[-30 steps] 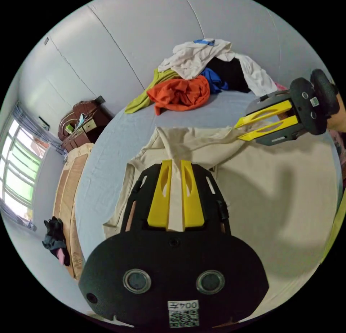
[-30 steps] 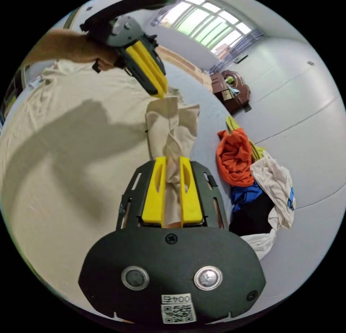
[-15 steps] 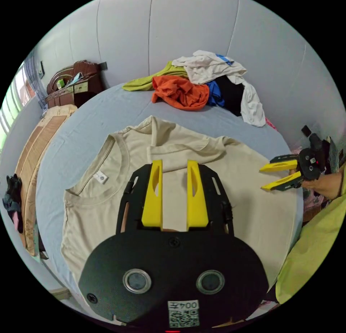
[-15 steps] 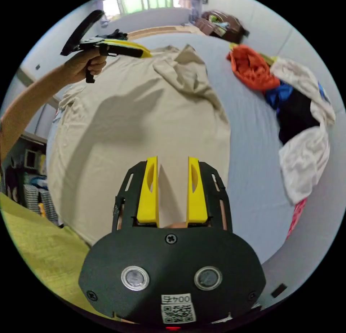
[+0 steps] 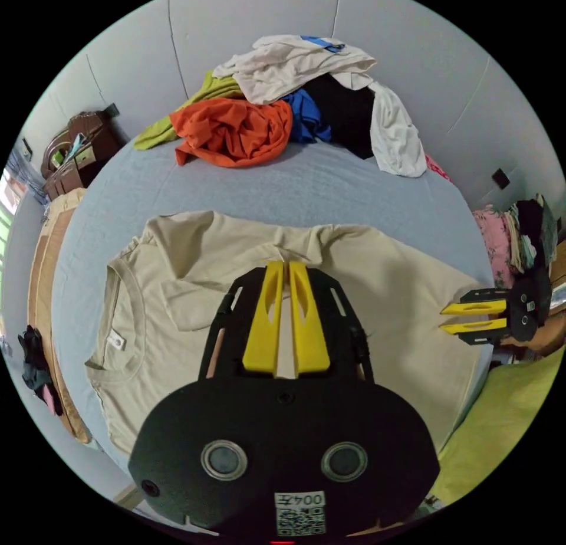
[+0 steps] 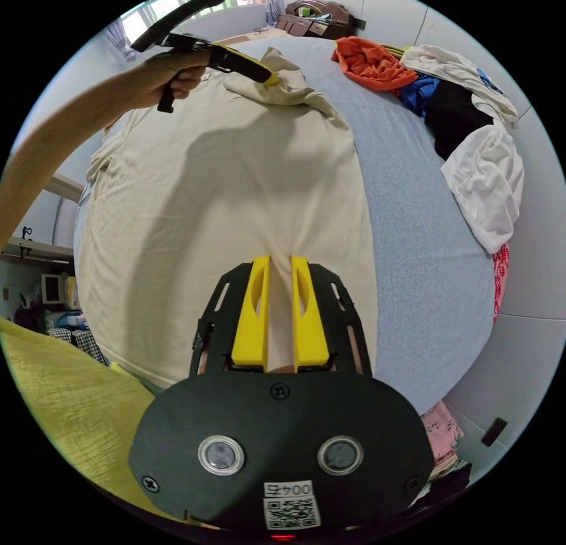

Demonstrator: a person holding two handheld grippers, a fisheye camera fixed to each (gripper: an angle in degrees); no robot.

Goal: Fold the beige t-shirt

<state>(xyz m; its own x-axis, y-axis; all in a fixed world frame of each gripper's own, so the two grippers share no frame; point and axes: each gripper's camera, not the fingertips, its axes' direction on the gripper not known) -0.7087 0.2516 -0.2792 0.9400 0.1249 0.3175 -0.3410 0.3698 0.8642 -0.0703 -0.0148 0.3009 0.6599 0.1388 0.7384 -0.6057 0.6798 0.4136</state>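
Observation:
The beige t-shirt lies spread on the bed, collar to the left in the left gripper view, with one sleeve folded in over the chest. My left gripper is shut on a pinch of fabric near the far shoulder; wrinkles run out from its tips. In the right gripper view a hand holds this left gripper at the folded sleeve. My right gripper is shut on the near lower edge of the shirt. The left gripper view shows the right gripper at the shirt's right edge.
A pile of clothes, orange, green, blue, black and white, sits at the bed's far side by the wall. Bare blue-grey sheet lies between pile and shirt. A wooden dresser stands at left. A yellow-green cloth is near the bed edge.
Both grippers let go of the lifted sleeve, which now lies folded on the shirt. They opened, moved apart, and have shut again, left at the shoulder and right at the lower edge.

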